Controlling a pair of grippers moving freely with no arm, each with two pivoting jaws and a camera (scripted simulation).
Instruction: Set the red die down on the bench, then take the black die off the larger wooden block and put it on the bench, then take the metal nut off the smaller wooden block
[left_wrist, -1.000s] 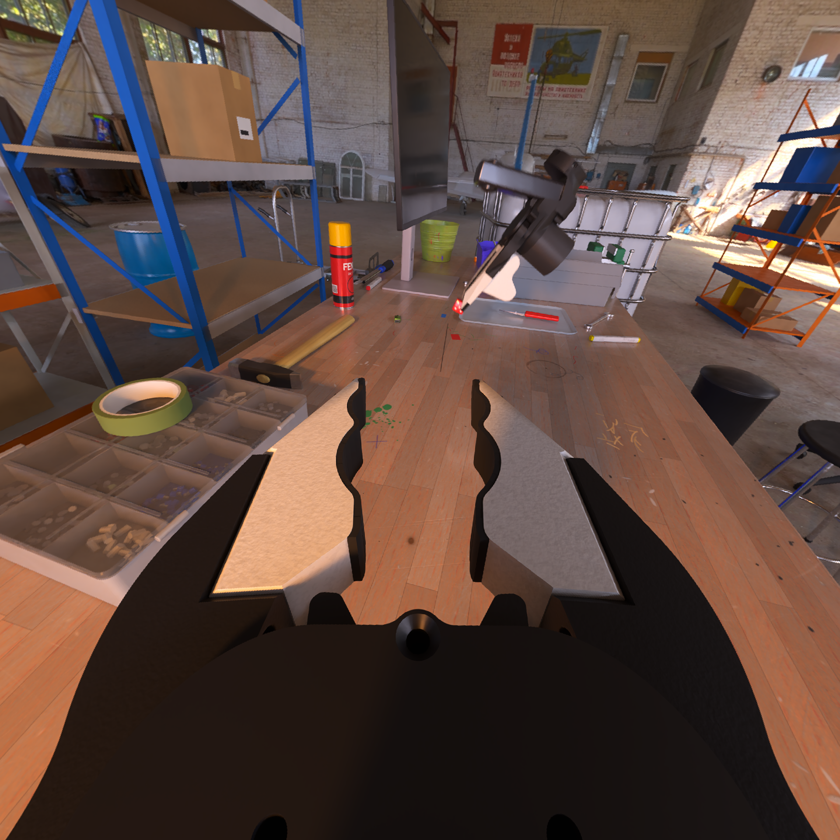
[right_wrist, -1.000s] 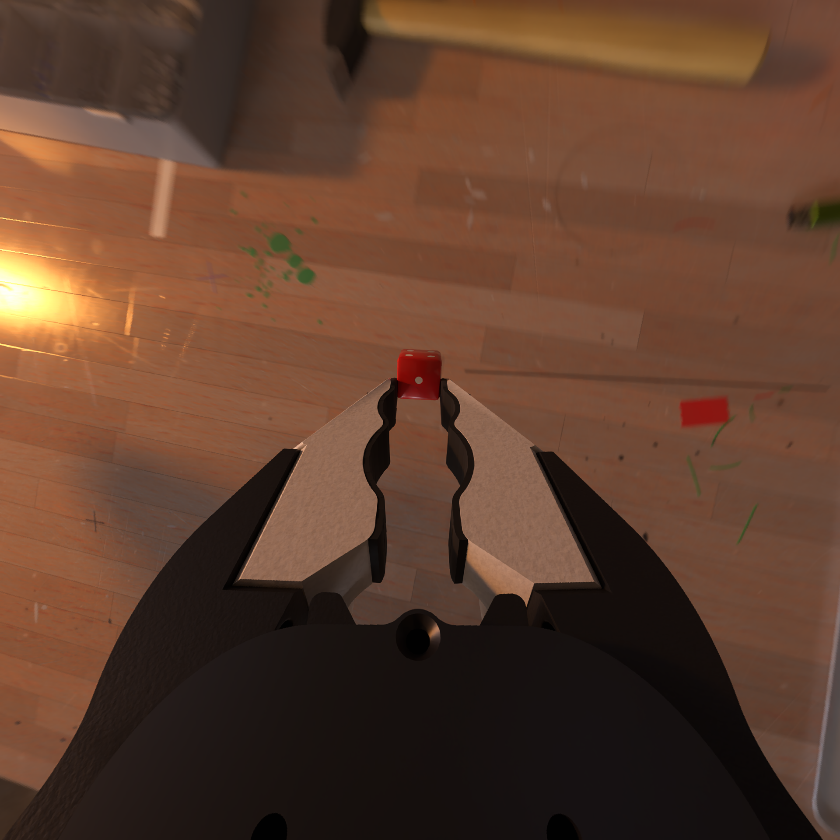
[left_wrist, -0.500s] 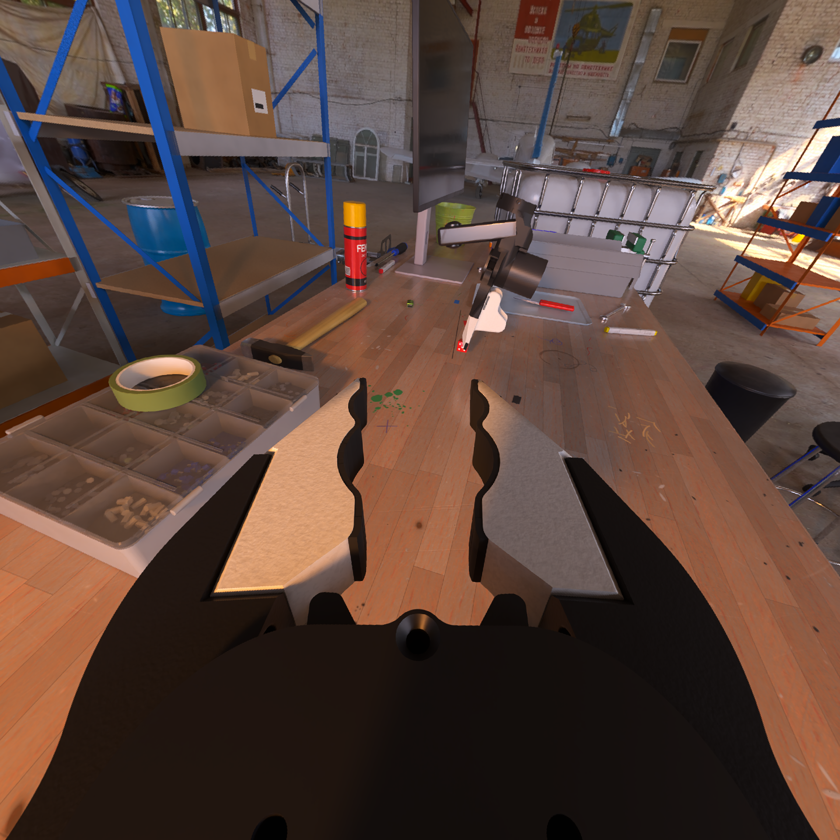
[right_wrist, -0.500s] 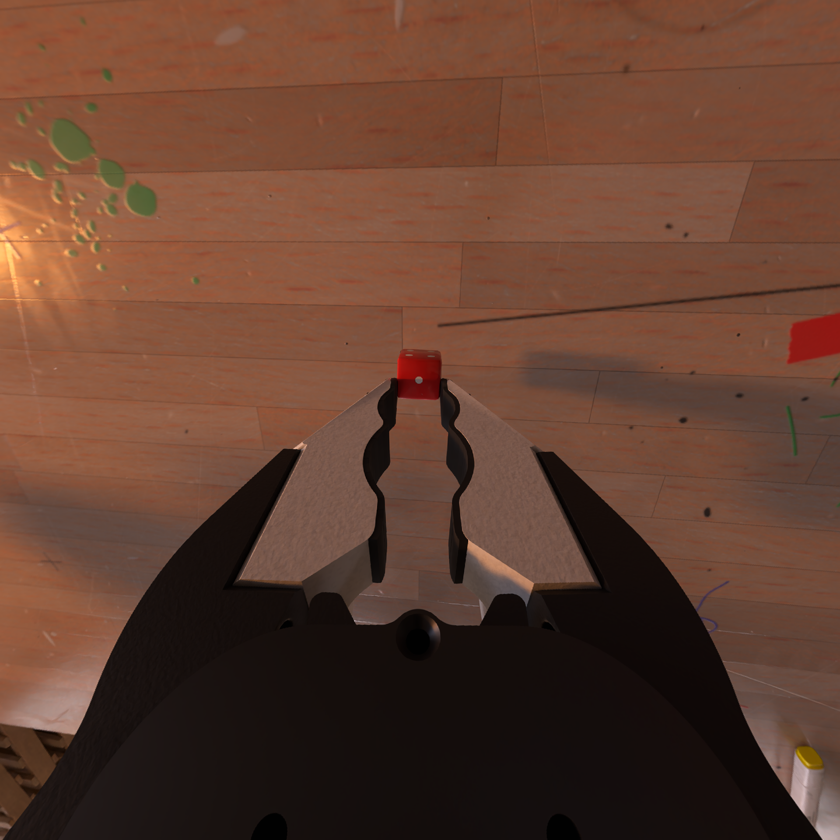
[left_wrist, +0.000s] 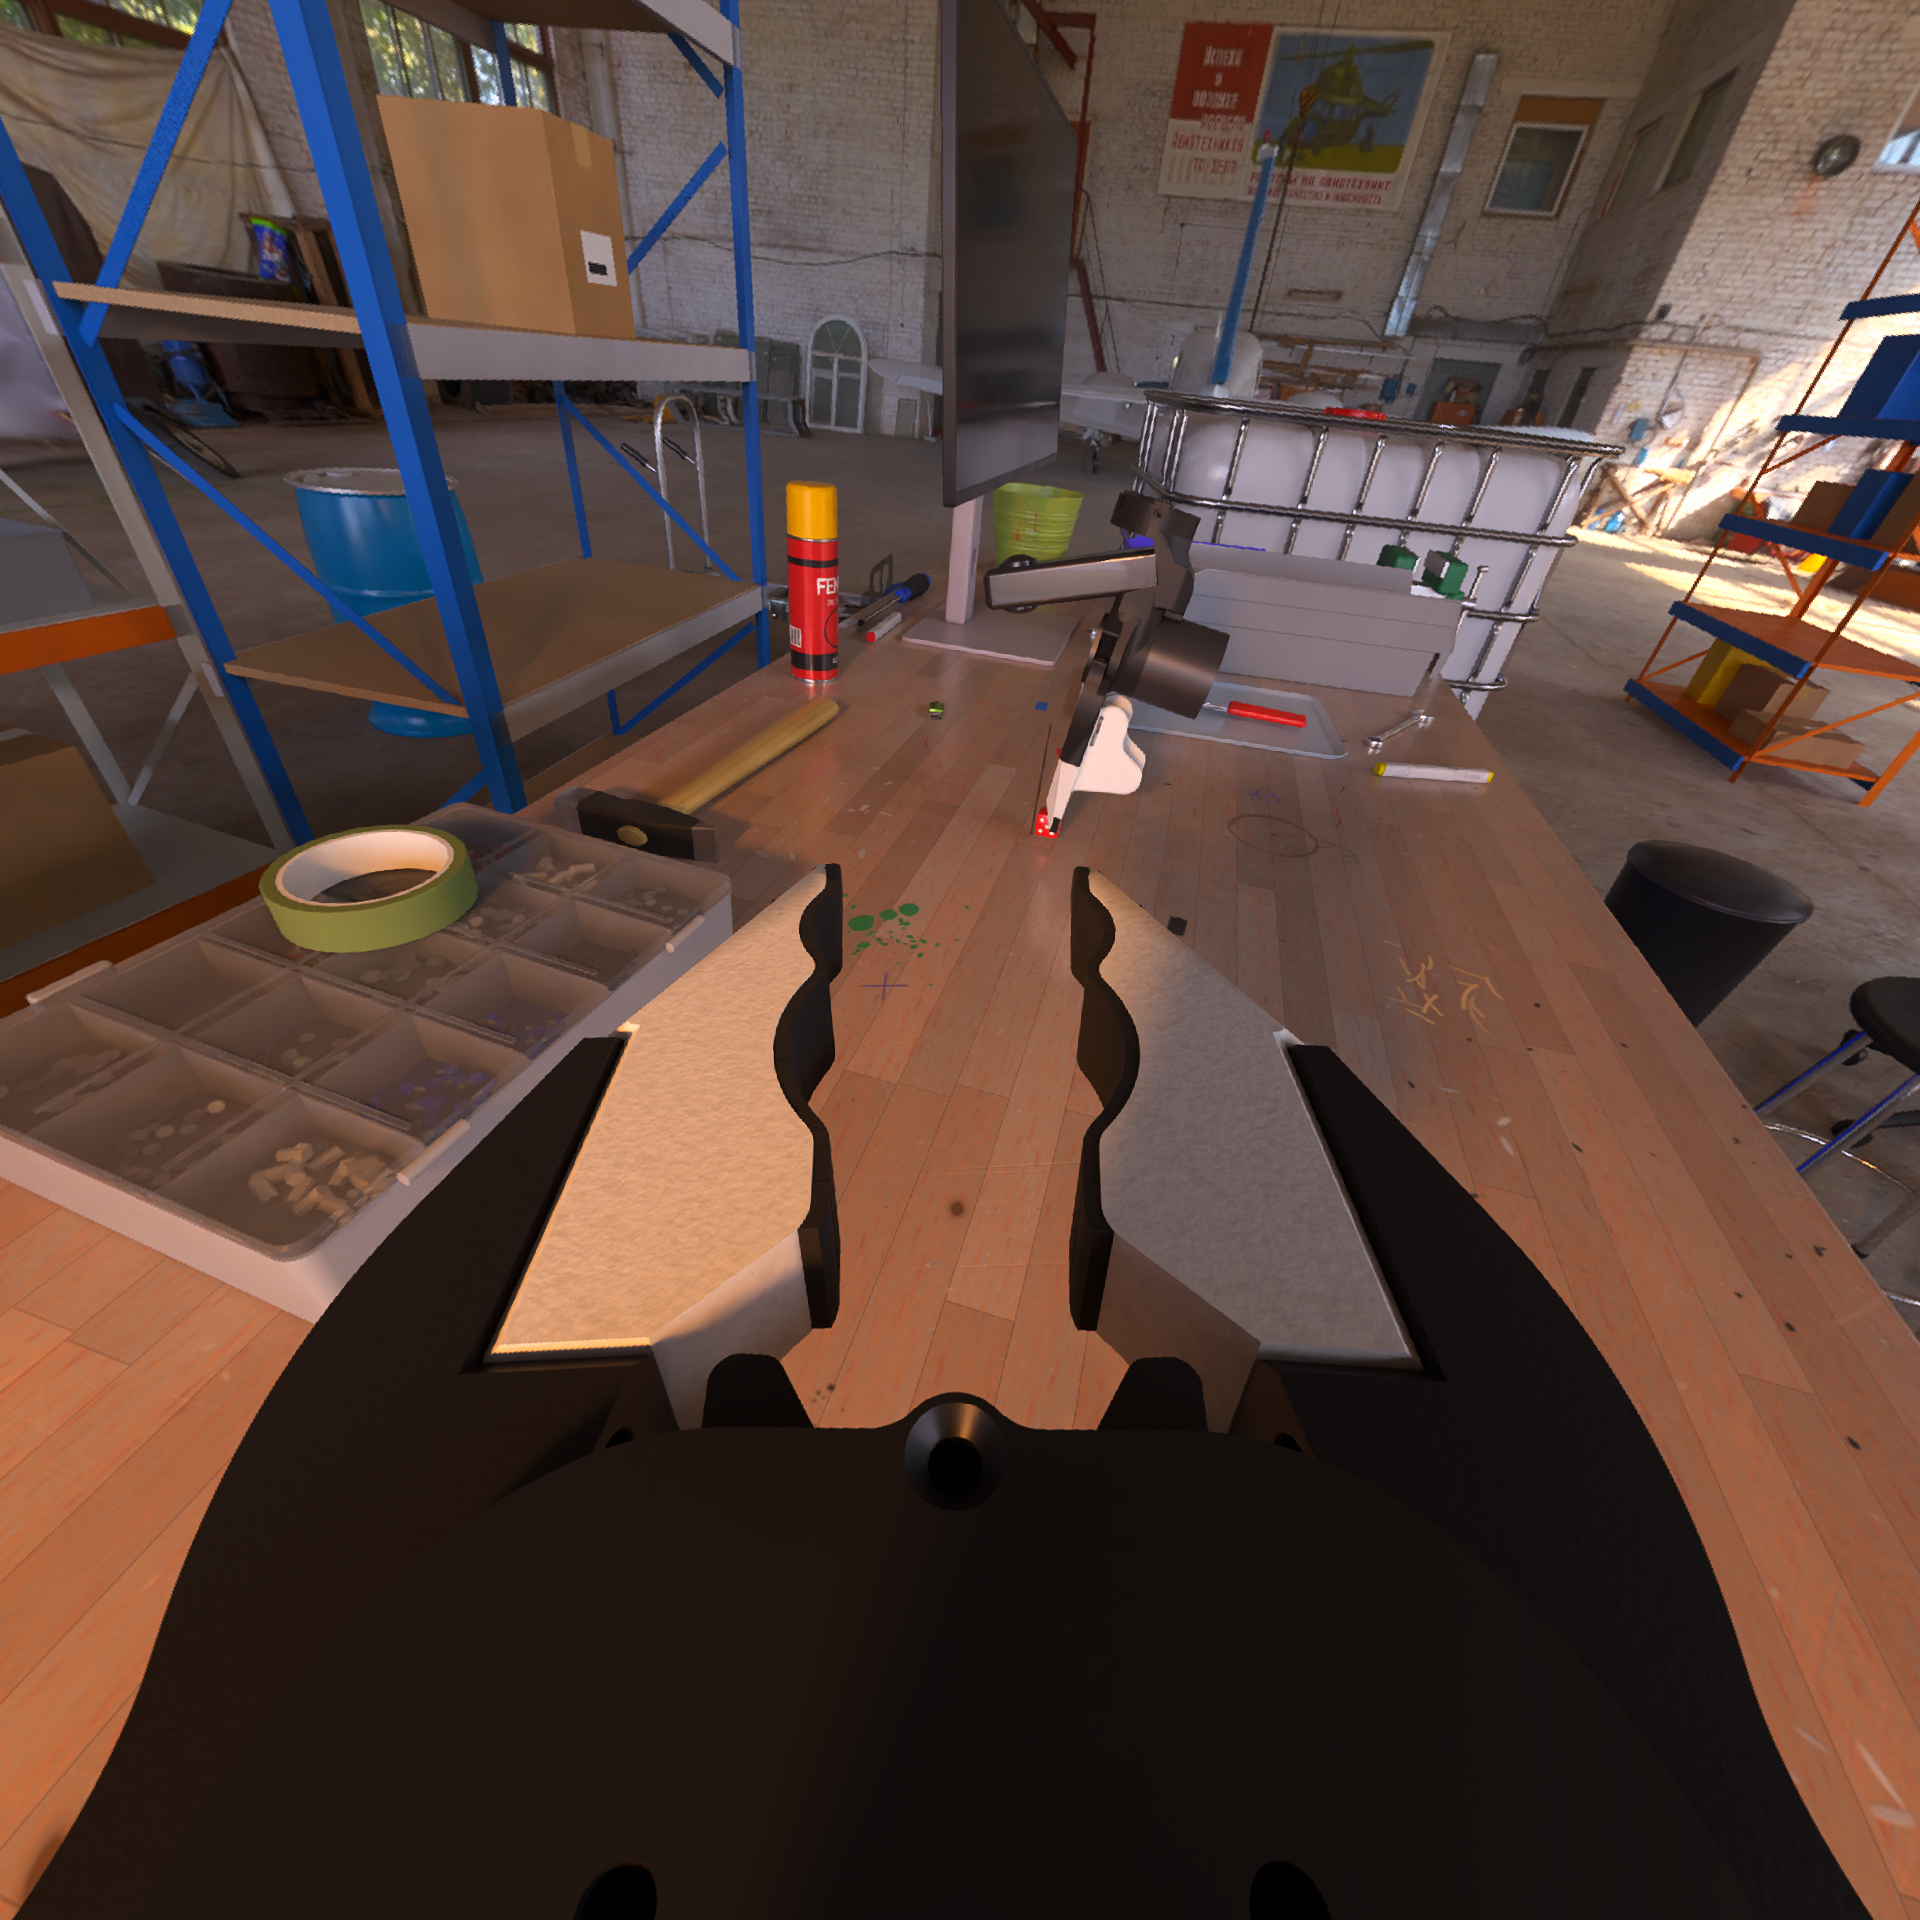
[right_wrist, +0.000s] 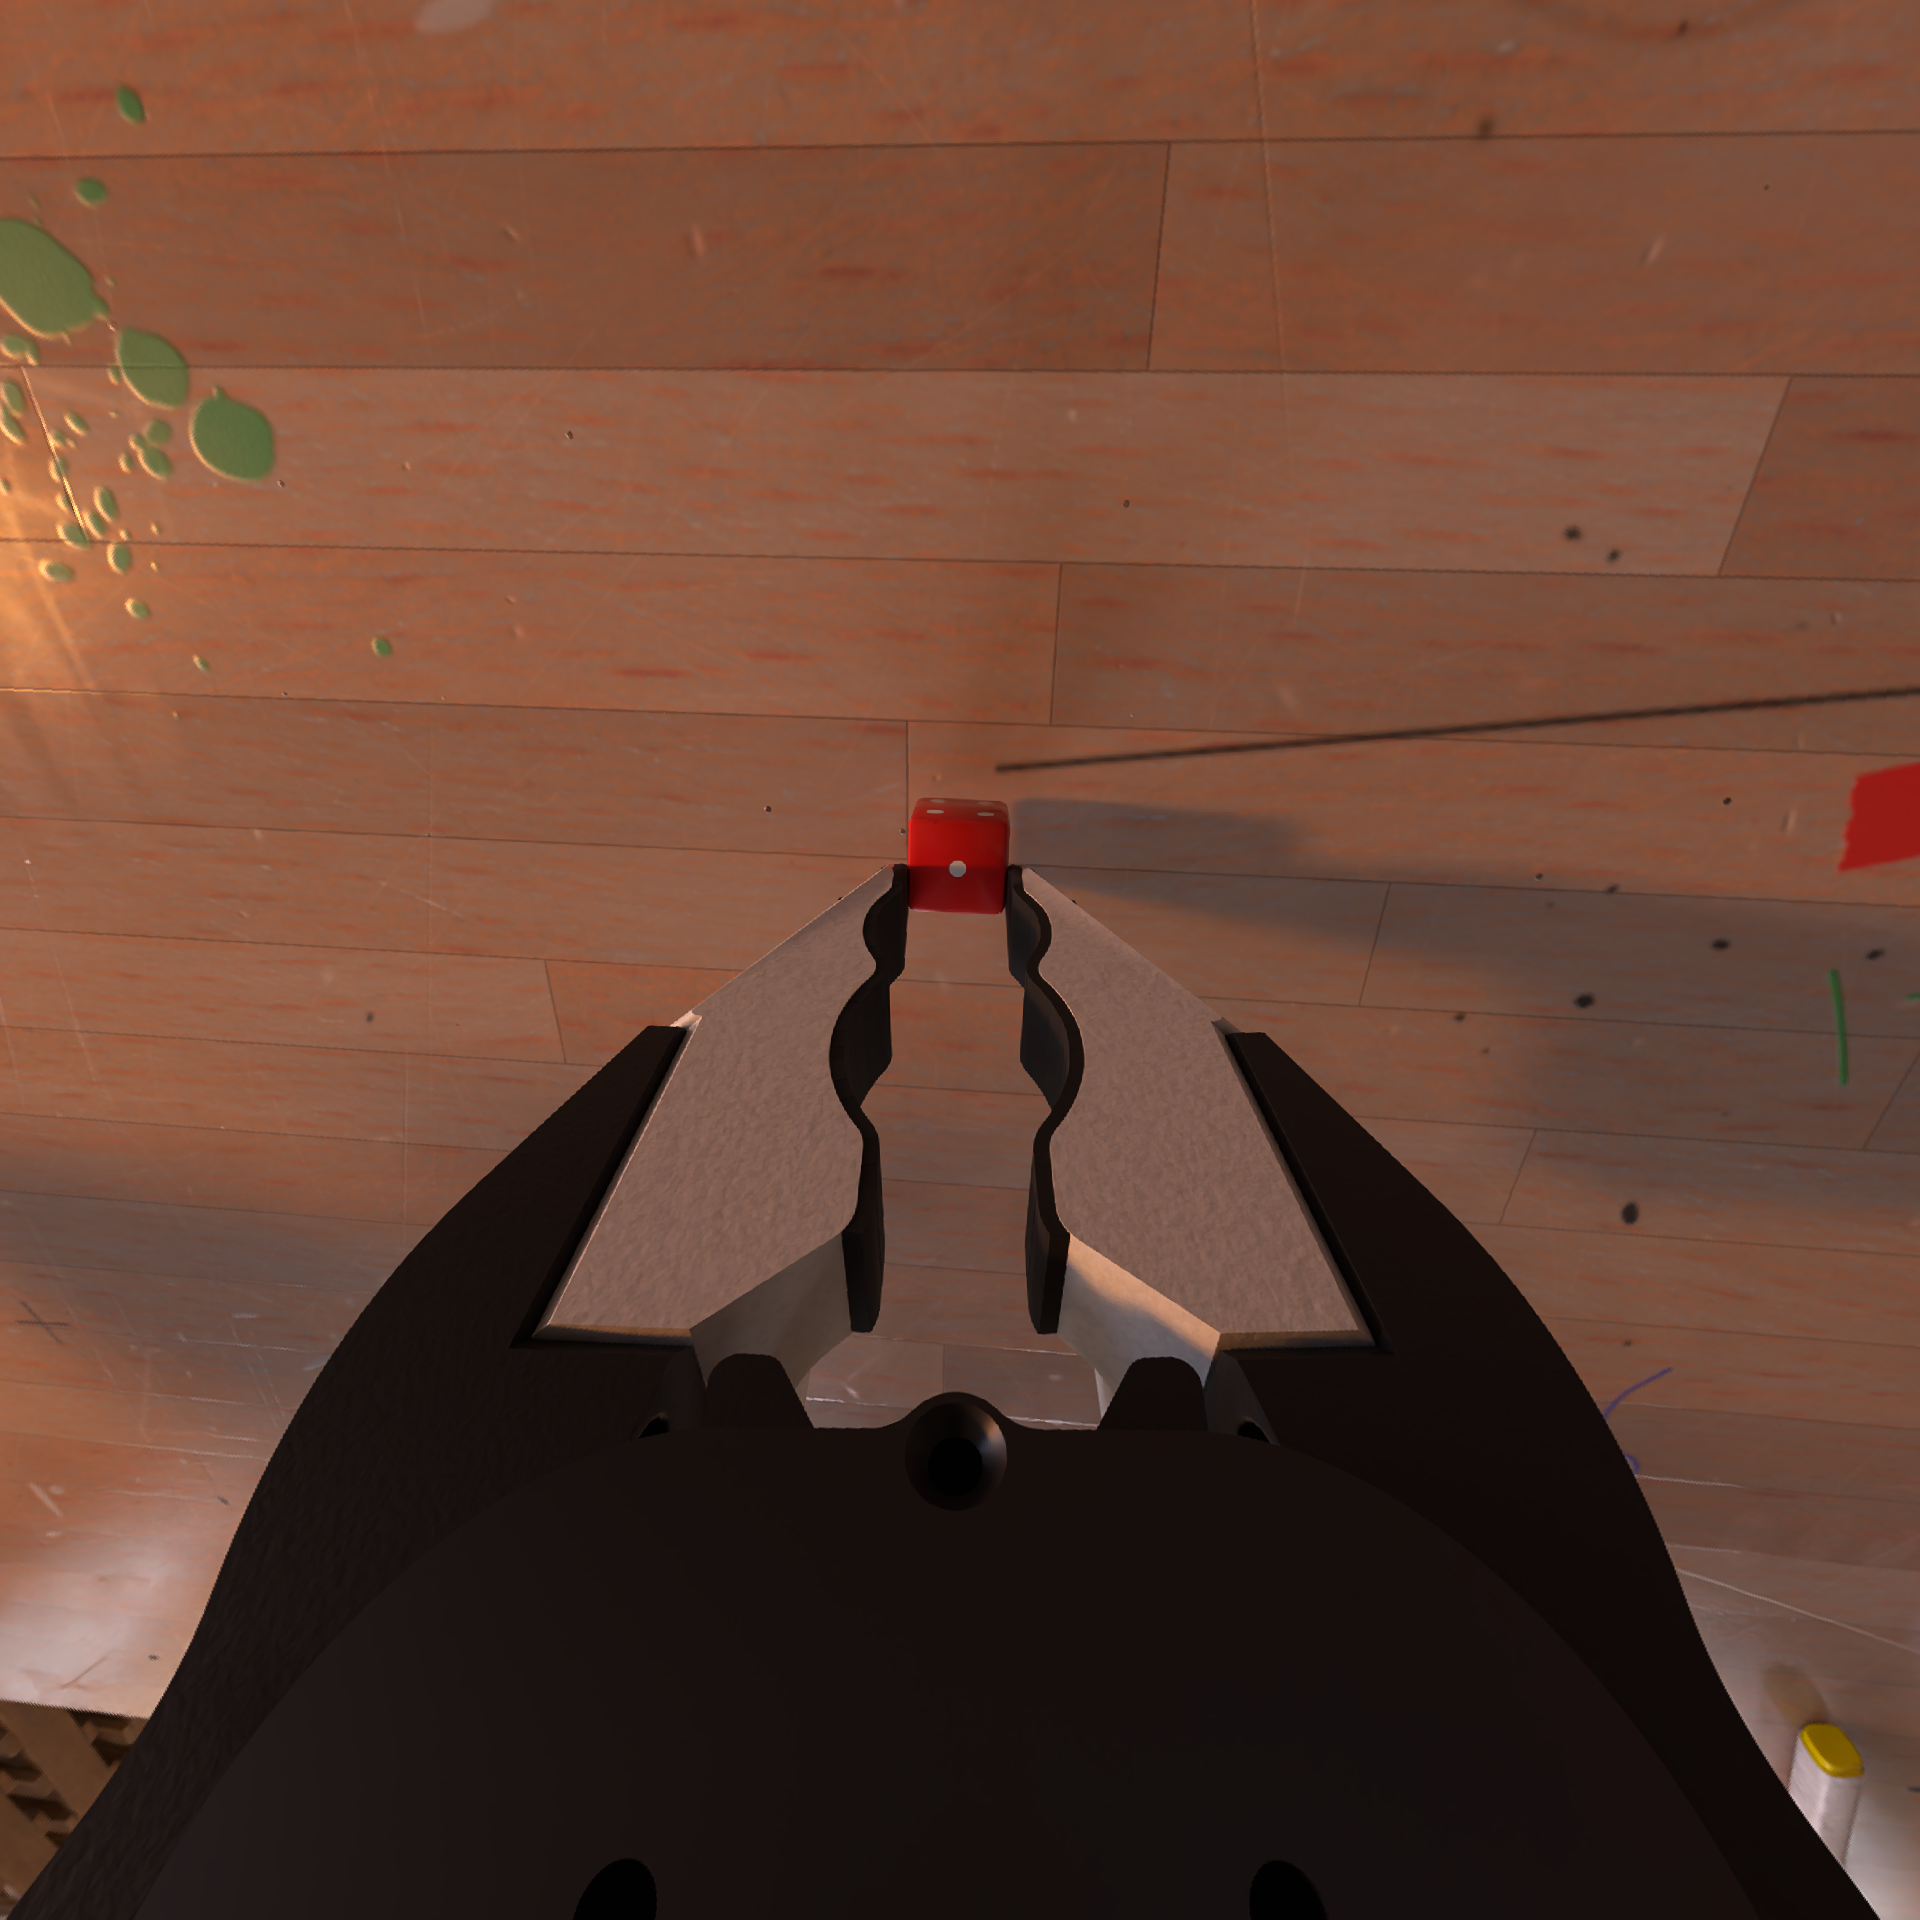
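Lowered since the earlier frame, the right gripper (right_wrist: 957, 871) pinches the red die (right_wrist: 958, 855) at or just above the bench (right_wrist: 623, 260), mid-worktop toward its far edge. Left gripper (left_wrist: 954, 883) gapes empty. Release and both removals remain; blocks unseen.

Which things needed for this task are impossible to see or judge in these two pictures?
- Black die, metal nut, both wooden blocks: not identifiable in either view.
- Red die touching the bench? Right wrist view: its underside is hidden, and the right hand-held gripper is shut on it. Left wrist view: die too small.
- Organizer tray contents: too small, left wrist view.
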